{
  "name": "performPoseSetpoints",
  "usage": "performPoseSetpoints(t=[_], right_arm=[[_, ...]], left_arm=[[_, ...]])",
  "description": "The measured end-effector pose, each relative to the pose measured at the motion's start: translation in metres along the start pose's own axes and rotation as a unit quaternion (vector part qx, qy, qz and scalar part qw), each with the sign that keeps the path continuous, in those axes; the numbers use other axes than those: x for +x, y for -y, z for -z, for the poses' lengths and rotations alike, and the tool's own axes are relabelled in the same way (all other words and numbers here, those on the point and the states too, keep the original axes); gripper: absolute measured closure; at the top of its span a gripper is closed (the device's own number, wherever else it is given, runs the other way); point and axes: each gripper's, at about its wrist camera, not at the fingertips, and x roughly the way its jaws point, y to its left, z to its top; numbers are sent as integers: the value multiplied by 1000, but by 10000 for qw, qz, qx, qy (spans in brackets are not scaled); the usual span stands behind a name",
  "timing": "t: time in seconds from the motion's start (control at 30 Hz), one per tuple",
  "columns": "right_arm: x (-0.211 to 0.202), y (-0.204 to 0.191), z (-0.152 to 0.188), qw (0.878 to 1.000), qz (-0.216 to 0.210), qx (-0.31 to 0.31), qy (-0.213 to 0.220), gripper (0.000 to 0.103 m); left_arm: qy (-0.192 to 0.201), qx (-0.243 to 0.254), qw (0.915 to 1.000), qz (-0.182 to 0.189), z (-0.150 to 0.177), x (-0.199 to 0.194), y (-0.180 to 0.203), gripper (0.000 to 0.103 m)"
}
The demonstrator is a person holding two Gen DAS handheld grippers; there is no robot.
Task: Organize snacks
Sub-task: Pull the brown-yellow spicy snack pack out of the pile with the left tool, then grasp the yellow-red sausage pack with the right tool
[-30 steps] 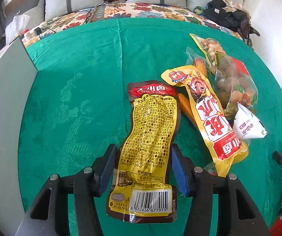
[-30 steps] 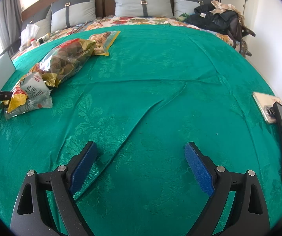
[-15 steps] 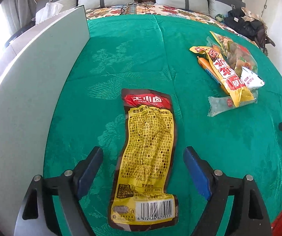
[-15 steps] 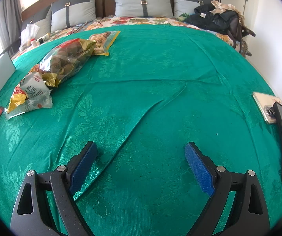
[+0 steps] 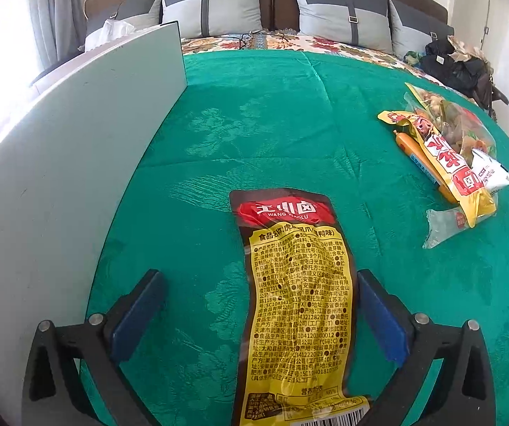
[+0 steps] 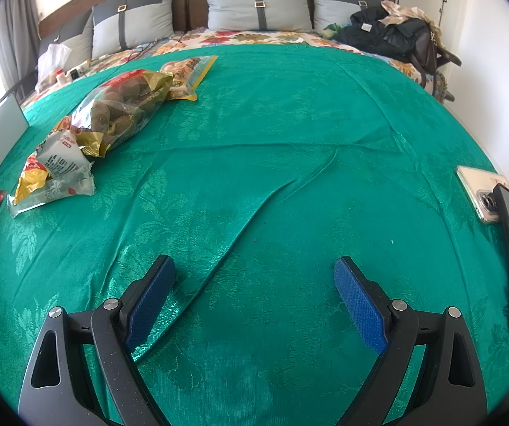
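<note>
Left fingers just spread wide | snack packet lies loose between | right fingers open

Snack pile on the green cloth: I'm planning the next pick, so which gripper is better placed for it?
Probably the right gripper: open, empty, with the snack pile ahead. The left gripper, just opened, straddles the brown-and-yellow packet.

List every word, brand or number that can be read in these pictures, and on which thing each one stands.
"WANG XIAOLU": on the red band of the brown and yellow packet, under three large Chinese characters.
Fine print and barcode digits on that packet: too small to read.
Red label on the long yellow packet: large characters, not legible.
White pouch: print blurred.
</note>
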Motion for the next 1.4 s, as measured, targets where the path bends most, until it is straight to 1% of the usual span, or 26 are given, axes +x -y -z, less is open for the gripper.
performPoseSetpoints(t=[0.37,0.43,0.47,0.5,0.57,0.6,0.63,0.7,0.73,0.77,0.83,0.9,0.97,1.0,1.03,1.13,1.17,1.3,1.4], right_arm=[[-1,0,0,10000,-4,3,6,9],[-3,-8,-2,9999,66,-43,-105,11],[-8,-16,-7,9999,-26,-55,-126,12],[-19,-27,-14,9996,-267,-95,17,12],[-45,-62,-33,9954,-835,-279,390,12],[-54,-82,-46,9913,-1170,-396,458,11],[-60,-105,-59,9854,-1563,-523,426,11],[-55,-146,-85,9722,-2204,-779,114,11],[-45,-166,-97,9674,-2351,-928,-147,13],[-29,-184,-107,9648,-2361,-1072,-446,13],[8,-208,-121,9672,-2025,-1211,-945,14],[40,-219,-126,9675,-1718,-1243,-1376,14],[62,-223,-125,9666,-1397,-1296,-1715,20],[68,-223,-123,9672,-1234,-1332,-1778,31],[70,-223,-123,9691,-1086,-1371,-1741,52],[67,-214,-123,9703,-1324,-995,-1763,56],[61,-211,-123,9702,-1481,-930,-1679,66],[29,-197,-127,9711,-1876,-743,-1277,66],[-1,-174,-126,9717,-2097,-560,-929,66]], left_arm=[[1,0,10000,1,0,0,0,0],[3,-1,10000,2,0,0,0,0],[2,0,10000,1,0,0,0,0],[2,-2,10000,4,0,0,-1,0],[2,-1,10000,3,0,0,0,0],[2,-1,10000,3,0,0,-1,0],[2,-1,10000,3,0,0,-1,0],[3,-1,10000,4,0,0,-1,0],[3,-1,10000,4,0,0,-1,0],[3,-2,10000,5,0,0,-1,0],[3,-2,10000,5,0,0,-1,0],[4,-2,10000,6,0,0,-1,0],[4,-3,10000,7,0,0,-1,0],[4,-3,10000,8,0,0,-1,0],[4,-5,10000,10,0,0,-1,0],[4,-3,10000,7,0,0,-1,0],[4,-3,10000,7,0,0,-1,0],[5,-2,10000,6,0,0,-1,0],[5,-3,10000,8,0,0,-1,0]])
